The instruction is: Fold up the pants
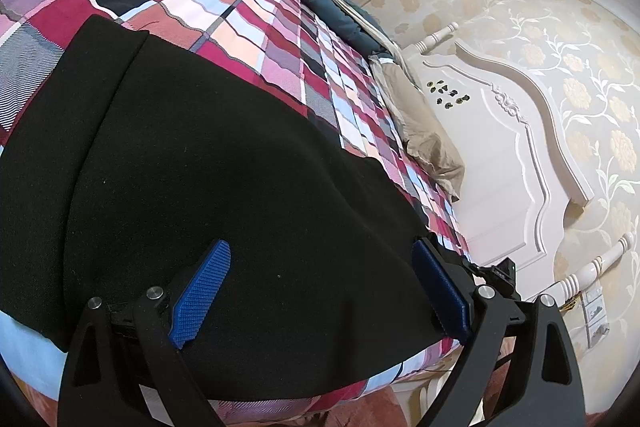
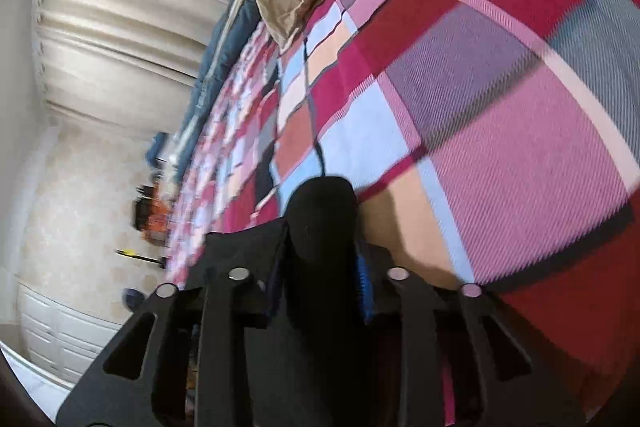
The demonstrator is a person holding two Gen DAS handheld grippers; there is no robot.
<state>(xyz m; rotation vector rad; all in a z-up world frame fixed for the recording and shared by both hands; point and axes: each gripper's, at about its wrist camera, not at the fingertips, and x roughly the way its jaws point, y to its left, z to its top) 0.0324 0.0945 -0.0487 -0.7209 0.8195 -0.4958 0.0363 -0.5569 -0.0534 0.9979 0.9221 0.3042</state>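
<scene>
Black pants point(image 1: 192, 155) lay spread flat across a plaid bedspread point(image 1: 248, 11) in the left wrist view, filling the lower left of the picture, with one edge reaching the near side of the bed. Over that dark cloth hovered the left gripper point(image 1: 320, 291), its two blue pads well apart and nothing pinched between them. Further right stood a white carved headboard point(image 1: 504, 155) against floral wallpaper, and a tan pillow point(image 1: 428, 131) rested where the bedspread met it.

In the right wrist view, blurred by motion, cream curtains point(image 2: 120, 27) hung at the left and the same plaid cover swept across the right. At the bottom centre the right gripper point(image 2: 320, 267) was clamped on a bunched fold of the black fabric, which stood up between its pads as a dark rounded lump.

Judging from this, a fold was being carried across. Done well, the clamped hand would travel low and level so the cloth dragged no wrinkles, while the free hand pressed or pinned the flat part near the crease line, keeping edges aligned before release.
</scene>
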